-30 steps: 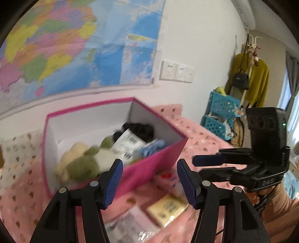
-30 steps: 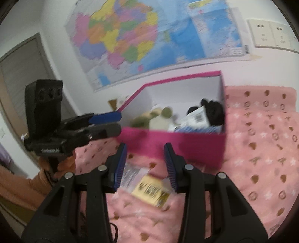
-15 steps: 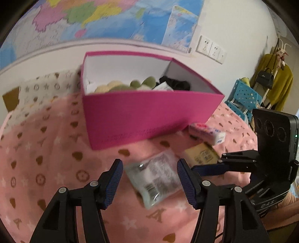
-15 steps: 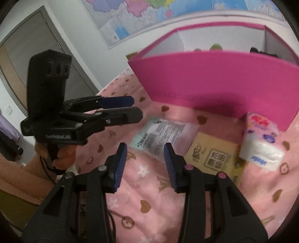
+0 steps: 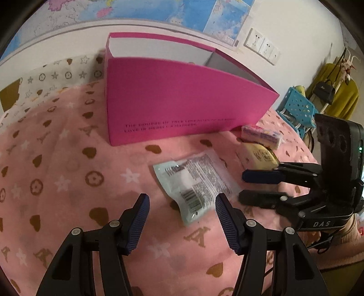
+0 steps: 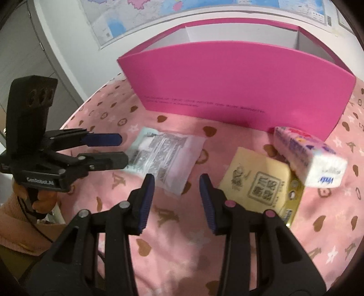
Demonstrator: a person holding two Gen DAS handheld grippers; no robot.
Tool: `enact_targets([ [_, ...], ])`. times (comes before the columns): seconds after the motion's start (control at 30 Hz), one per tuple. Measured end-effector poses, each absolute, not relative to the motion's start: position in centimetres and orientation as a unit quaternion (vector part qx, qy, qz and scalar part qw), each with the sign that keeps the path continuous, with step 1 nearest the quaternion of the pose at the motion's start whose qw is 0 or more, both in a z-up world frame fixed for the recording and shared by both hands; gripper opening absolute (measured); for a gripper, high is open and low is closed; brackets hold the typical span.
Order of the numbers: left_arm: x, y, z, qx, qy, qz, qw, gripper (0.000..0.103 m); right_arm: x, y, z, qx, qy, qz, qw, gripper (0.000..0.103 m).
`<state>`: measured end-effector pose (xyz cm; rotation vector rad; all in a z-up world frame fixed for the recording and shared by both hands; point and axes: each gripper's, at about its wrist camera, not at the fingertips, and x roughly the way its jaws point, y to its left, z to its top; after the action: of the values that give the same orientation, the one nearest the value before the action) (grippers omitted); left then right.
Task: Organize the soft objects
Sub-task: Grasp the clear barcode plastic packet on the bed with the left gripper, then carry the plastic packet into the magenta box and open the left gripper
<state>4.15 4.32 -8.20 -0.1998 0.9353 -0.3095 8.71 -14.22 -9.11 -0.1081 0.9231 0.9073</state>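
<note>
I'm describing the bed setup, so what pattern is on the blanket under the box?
Pink fleece blanket with brown hearts, white stars and monogram motifs; clearest in the left wrist view.

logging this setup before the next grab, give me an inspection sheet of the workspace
Surface: pink blanket with hearts, stars and letters.
Job's things: clear packet flat on the blanket; yellow pack beside it; tissue pack resting on the yellow pack's edge, by the pink box. Box contents hidden by its front wall.
Clutter: nothing seen.
Grippers: left gripper open, low over the packet; right gripper open, near the packet's corner. Neither holds anything.
Cables: thin black cable under the left gripper's handle.
Surroundings: wall map, sockets, blue crate, coat rack.
</note>
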Motion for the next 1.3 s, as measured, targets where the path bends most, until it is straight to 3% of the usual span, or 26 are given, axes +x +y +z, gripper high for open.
enact_targets([
  [0.33,4.4,4.4,-8.8,-0.137,0.452,-0.195,0.86,0.061,9.0,-13.7,-9.8,-0.007,0.431,0.425,0.796,0.054],
  [0.47,4.9,4.4,-9.1,-0.158,0.45,-0.214,0.852,0.059,9.7,-13.8,-10.3,0.031,0.429,0.441,0.788,0.053],
  [0.7,5.1,4.3,-8.7,-0.154,0.448,-0.229,0.85,0.04,11.2,-15.2,-11.3,0.115,0.444,0.463,0.758,0.051],
  [0.83,5.5,4.6,-9.1,-0.153,0.453,-0.215,0.851,0.035,11.2,-15.1,-11.3,0.113,0.442,0.466,0.758,0.05],
  [0.93,5.8,5.1,-9.4,-0.155,0.458,-0.201,0.852,0.017,11.0,-15.0,-11.2,0.104,0.439,0.466,0.761,0.05],
  [1.23,5.4,4.4,-7.6,-0.14,0.435,-0.204,0.866,0.016,10.6,-14.5,-11.0,0.078,0.432,0.464,0.769,0.05],
  [1.3,5.7,4.4,-7.3,-0.14,0.433,-0.204,0.867,0.016,9.7,-13.7,-10.6,0.036,0.42,0.457,0.783,0.057],
])
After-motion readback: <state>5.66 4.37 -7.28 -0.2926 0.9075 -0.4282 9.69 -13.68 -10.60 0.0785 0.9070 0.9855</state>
